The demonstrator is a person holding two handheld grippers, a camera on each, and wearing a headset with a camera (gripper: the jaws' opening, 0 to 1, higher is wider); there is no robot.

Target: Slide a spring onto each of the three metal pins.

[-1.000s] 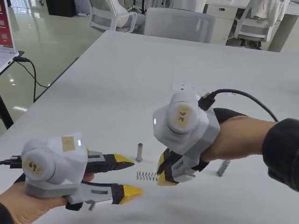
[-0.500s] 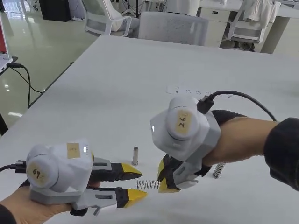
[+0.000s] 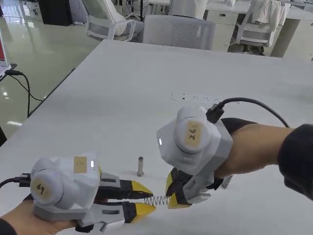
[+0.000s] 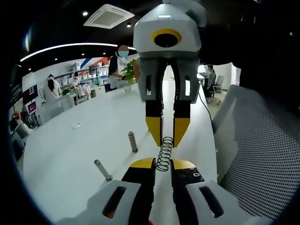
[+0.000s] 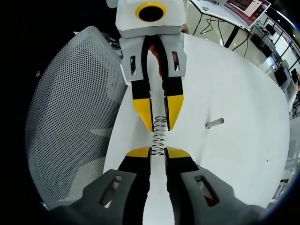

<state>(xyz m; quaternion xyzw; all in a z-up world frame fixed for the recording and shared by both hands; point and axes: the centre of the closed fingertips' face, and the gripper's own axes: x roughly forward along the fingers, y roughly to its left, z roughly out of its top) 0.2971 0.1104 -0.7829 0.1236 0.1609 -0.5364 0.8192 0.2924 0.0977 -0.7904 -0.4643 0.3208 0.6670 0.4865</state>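
White table [image 3: 122, 88], office chairs [image 3: 178, 30] behind. L gripper [image 3: 145, 198]: fingers nearly together, pinched on one end of the spring [image 3: 156, 200]. Thin grey coil, stretched btwn both tools. R gripper [image 3: 173, 192] clamps the other end, fingers close. Pin [image 3: 140, 166] upright just behind; 2nd spring [image 3: 226, 181] lies near R hand.
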